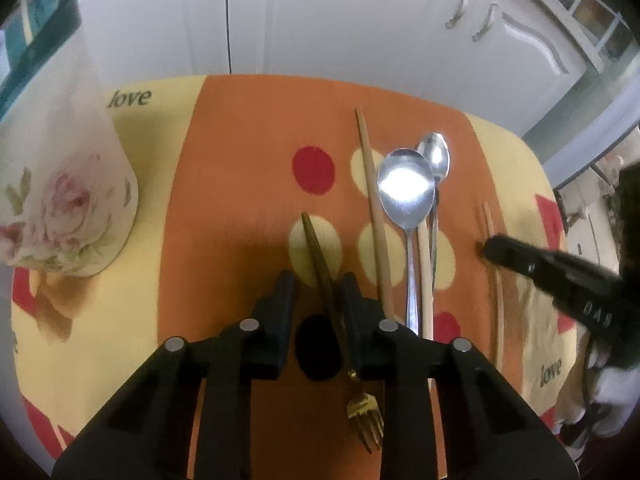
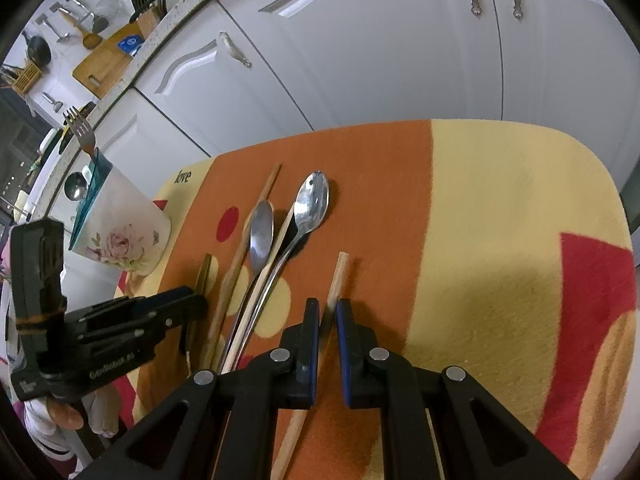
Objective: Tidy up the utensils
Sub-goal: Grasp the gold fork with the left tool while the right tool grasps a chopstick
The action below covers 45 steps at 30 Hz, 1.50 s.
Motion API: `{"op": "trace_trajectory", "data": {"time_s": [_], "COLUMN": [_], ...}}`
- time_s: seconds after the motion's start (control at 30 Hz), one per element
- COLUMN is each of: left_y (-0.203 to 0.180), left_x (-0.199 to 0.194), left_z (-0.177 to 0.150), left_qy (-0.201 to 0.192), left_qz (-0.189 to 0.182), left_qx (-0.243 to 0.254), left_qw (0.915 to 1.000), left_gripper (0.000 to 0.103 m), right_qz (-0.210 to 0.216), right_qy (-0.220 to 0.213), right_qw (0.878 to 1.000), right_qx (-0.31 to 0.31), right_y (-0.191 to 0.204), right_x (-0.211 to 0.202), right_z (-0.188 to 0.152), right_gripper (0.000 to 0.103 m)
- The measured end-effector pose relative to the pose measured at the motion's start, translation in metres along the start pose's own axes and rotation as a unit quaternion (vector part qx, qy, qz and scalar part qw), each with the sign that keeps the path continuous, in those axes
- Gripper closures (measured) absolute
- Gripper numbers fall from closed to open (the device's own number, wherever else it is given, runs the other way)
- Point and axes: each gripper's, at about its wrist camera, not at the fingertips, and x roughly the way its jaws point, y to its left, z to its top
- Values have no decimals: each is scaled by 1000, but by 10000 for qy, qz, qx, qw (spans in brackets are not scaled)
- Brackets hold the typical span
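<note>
The left wrist view alone shows the gold fork's [image 1: 362, 412] tines, near the camera below the left gripper [image 1: 318, 284]; its dark handle runs up between the 2 fingers, which stand a little apart on either side of it. Whether they press it cannot be told. The right wrist view sees only the far tip of that handle [image 2: 205, 270], beside the left gripper [image 2: 188, 300].

The right wrist view alone shows a silver fork [image 2: 82, 130] and a spoon [image 2: 75, 189] standing in the floral holder [image 2: 124, 236] at the far left of the cloth; the left wrist view shows only the holder's wall [image 1: 66, 204]. In that view the right gripper [image 2: 327, 308] has its fingers narrowly parted around a pale chopstick [image 2: 338, 276] lying on the cloth, with slim gaps on both sides. From the left wrist the right gripper [image 1: 490, 250] is blurred, its tip at that chopstick [image 1: 498, 300].

Between the 2 grippers, on the orange band of the patterned cloth [image 2: 500, 240], lie 4 pieces close together: 1 brown chopstick [image 1: 374, 204], 1 large spoon [image 1: 406, 186], 1 pale chopstick [image 1: 426, 280] and 1 smaller spoon [image 1: 434, 154], handles crossing near the camera. In all, 3 chopsticks, 3 spoons and 2 forks show. White cabinet doors [image 2: 360, 60] stand behind the far edge.
</note>
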Motion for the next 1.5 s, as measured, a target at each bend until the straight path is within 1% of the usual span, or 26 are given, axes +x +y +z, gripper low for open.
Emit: {"op": "trace_trajectory", "data": {"time_s": [0.1, 0.23, 0.3, 0.37, 0.47, 0.6, 0.7, 0.73, 0.8, 0.87, 0.93, 0.97, 1.07, 1.17, 1.2, 1.23, 1.27, 1.3, 1.37, 1.4, 1.43, 1.5], "left_y": [3, 4, 9, 16, 23, 22, 17, 16, 16, 22, 23, 23, 23, 23, 24, 24, 24, 24, 24, 24, 24, 23], "left_x": [4, 3, -4, -17, -35, -62, -73, -77, -80, -85, -88, -89, -93, -94, -95, -96, -97, -98, -98, -98, -99, -100], "left_z": [8, 6, 2, -1, -3, -9, -10, -12, -14, -17, -18, -19, -22, -24, -25, -26, -27, -27, -28, -29, -29, -29], "left_qy": [75, 25, -28, -169, -334, -615, -767, -820, -861, -891, -932, -945, -968, -962, -961, -964, -969, -971, -975, -980, -983, -998], "left_qz": [-104, -172, -327, -504, -633, -697, -712, -704, -688, -701, -706, -713, -728, -721, -716, -714, -713, -715, -719, -725, -731, -746], "left_qx": [-60, 91, 6, -97, -145, -33, 31, 57, 80, 60, 30, 15, 0, -19, -24, -25, -27, -33, -37, -42, -46, -42], "left_qw": [9999, 9998, 9995, 9985, 9973, 9957, 9945, 9941, 9939, 9935, 9931, 9930, 9926, 9927, 9928, 9928, 9927, 9927, 9926, 9925, 9925, 9922], "left_gripper": [94, 95, 97, 97, 97, 97, 97, 97, 97, 97, 97, 97, 97, 97, 97, 97, 97, 97, 97, 97, 97, 98], "right_qz": [30, 41, 68, 97, 155, 181, 226, 173, 11, -217, -576, -643, -779, -889, -913, -884, -890, -922, -1058, -1141, -1183, -1061], "right_qy": [-6, -102, -194, -288, -443, -649, -762, -759, -689, -559, -295, -205, 44, 160, 238, 165, 150, 147, 188, 197, 211, 211], "right_qw": [10000, 9999, 9997, 9995, 9986, 9966, 9949, 9946, 9950, 9962, 9964, 9964, 9960, 9951, 9949, 9953, 9953, 9950, 9927, 9912, 9901, 9914], "right_qx": [1, -55, -92, -127, -245, -478, -619, -683, -725, -629, -547, -511, -430, -391, -359, -347, -345, -354, -541, -642, -731, -736], "right_y": [0, 2, 5, 9, 20, 41, 53, 56, 57, 52, 45, 41, 33, 31, 30, 31, 31, 32, 37, 40, 42, 43], "right_x": [0, -7, -15, -24, -39, -59, -70, -70, -66, -57, -40, -34, -10, 8, 15, 16, 17, 19, 20, 21, 21, 17], "right_z": [0, 0, 0, 0, 0, -1, -3, -4, -5, -4, -3, -3, 1, 6, 8, 10, 11, 12, 12, 12, 10, 7], "right_gripper": [95, 95, 95, 96, 96, 96, 96, 96, 96, 96, 96, 96, 95, 94, 89, 88, 83, 82, 84, 93, 95, 96]}}
